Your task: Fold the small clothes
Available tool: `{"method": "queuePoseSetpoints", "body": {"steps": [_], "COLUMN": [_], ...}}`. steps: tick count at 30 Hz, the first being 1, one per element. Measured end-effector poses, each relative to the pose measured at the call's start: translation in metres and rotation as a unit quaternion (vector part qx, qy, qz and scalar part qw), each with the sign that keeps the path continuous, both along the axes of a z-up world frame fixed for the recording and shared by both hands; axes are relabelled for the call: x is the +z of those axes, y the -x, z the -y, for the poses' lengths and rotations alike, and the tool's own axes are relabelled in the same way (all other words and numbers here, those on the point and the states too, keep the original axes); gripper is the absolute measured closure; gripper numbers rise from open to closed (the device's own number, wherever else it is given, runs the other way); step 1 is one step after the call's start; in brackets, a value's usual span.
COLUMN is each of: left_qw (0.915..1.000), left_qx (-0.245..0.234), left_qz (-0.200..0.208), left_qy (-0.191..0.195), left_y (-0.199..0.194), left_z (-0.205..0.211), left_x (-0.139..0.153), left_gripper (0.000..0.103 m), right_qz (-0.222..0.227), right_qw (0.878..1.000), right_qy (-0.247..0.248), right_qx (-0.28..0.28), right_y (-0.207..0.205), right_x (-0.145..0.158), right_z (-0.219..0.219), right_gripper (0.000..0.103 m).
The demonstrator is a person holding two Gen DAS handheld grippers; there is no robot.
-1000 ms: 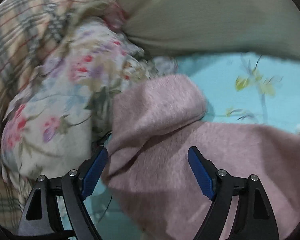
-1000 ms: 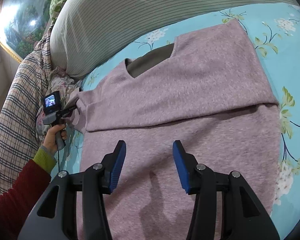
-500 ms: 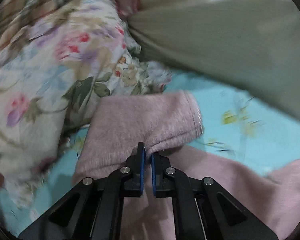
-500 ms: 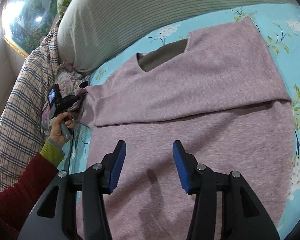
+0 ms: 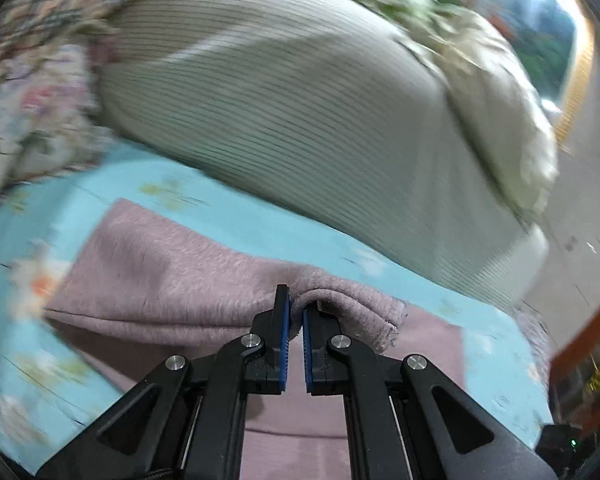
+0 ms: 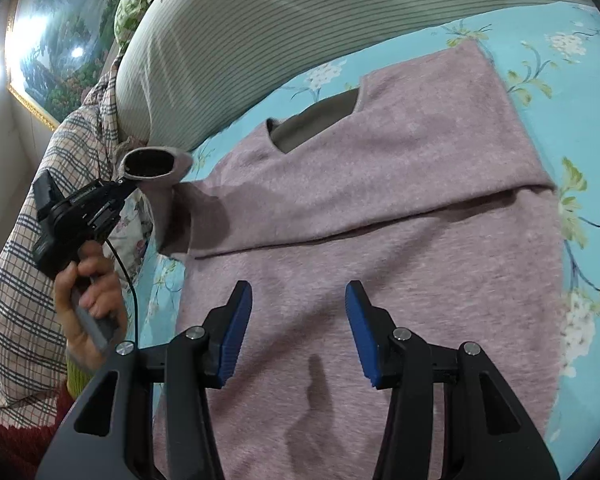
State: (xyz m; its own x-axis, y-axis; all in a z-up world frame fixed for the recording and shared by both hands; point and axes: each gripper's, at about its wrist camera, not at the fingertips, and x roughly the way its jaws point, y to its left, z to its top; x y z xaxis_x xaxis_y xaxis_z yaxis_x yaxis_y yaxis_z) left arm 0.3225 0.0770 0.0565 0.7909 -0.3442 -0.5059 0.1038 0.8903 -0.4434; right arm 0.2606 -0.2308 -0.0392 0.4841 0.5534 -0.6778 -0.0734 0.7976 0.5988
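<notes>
Far left, against the plaid blanket (image 6: pixel 16 240): left gripper (image 6: pixel 126 185) pinched tight on the sweater's sleeve cuff (image 6: pixel 150 164), lifted clear of the bed (image 6: pixel 588 92). Centre — pink sweater (image 6: pixel 400 200) spread flat, upper part folded over. Right gripper (image 6: pixel 298 330) above its lower half — fingers wide, nothing held.

Striped pillow (image 6: pixel 236 40) and plaid blanket (image 6: pixel 16 272) on floral sheet (image 6: pixel 572 92).

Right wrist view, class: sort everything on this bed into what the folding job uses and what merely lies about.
Part of the job:
pink sweater
its sleeve cuff, pinched and lifted by the left gripper
right gripper, open above the sweater

Lying about:
striped pillow
plaid blanket
floral sheet
</notes>
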Motion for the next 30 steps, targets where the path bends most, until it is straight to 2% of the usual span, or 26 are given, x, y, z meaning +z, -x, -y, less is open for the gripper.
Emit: {"method": "queuePoseSetpoints", "body": {"steps": [3, 7, 12, 15, 16, 17, 19, 21, 22, 26, 28, 30], "left_qw": [0.9992, 0.9960, 0.9893, 0.9857, 0.9851, 0.9840, 0.9840, 0.9862, 0.9877, 0.9919, 0.9893, 0.9843], "left_qx": [-0.040, -0.084, -0.111, -0.120, -0.121, -0.125, -0.123, -0.109, -0.098, -0.009, 0.057, 0.094], "left_qz": [0.000, -0.021, -0.077, -0.102, -0.107, -0.113, -0.111, -0.101, -0.096, -0.097, -0.104, -0.129], "left_qy": [-0.006, -0.024, -0.055, -0.059, -0.057, -0.059, -0.066, -0.074, -0.074, -0.082, -0.084, -0.075], "left_y": [0.010, 0.005, -0.012, -0.020, -0.021, -0.019, -0.010, 0.007, 0.016, 0.037, 0.040, 0.036], "left_z": [0.057, 0.126, 0.172, 0.172, 0.164, 0.161, 0.151, 0.132, 0.119, 0.046, 0.001, -0.038], "left_x": [-0.006, -0.035, -0.087, -0.103, -0.108, -0.107, -0.102, -0.093, -0.090, -0.083, -0.087, -0.098], "left_gripper": [0.099, 0.099, 0.098, 0.094, 0.087, 0.084, 0.066, 0.052, 0.048, 0.048, 0.048, 0.049], "right_qz": [-0.001, -0.011, -0.020, -0.022, -0.024, -0.025, -0.034, -0.042, -0.047, -0.068, -0.077, -0.088], "right_qw": [1.000, 0.998, 0.996, 0.996, 0.995, 0.995, 0.995, 0.994, 0.994, 0.992, 0.990, 0.990], "right_qy": [-0.007, -0.021, -0.027, -0.031, -0.033, -0.037, -0.051, -0.068, -0.077, -0.092, -0.100, -0.093], "right_qx": [-0.019, -0.054, -0.082, -0.085, -0.086, -0.086, -0.079, -0.071, -0.067, -0.059, -0.057, -0.054], "right_y": [0.000, -0.001, -0.005, -0.011, -0.014, -0.018, -0.029, -0.039, -0.046, -0.070, -0.082, -0.094], "right_x": [-0.002, -0.010, -0.015, -0.014, -0.014, -0.015, -0.017, -0.020, -0.023, -0.035, -0.042, -0.050], "right_z": [0.014, 0.036, 0.054, 0.057, 0.056, 0.055, 0.049, 0.040, 0.035, 0.017, 0.009, -0.001], "right_gripper": [0.053, 0.053, 0.053, 0.053, 0.052, 0.047, 0.037, 0.037, 0.037, 0.037, 0.037, 0.037]}}
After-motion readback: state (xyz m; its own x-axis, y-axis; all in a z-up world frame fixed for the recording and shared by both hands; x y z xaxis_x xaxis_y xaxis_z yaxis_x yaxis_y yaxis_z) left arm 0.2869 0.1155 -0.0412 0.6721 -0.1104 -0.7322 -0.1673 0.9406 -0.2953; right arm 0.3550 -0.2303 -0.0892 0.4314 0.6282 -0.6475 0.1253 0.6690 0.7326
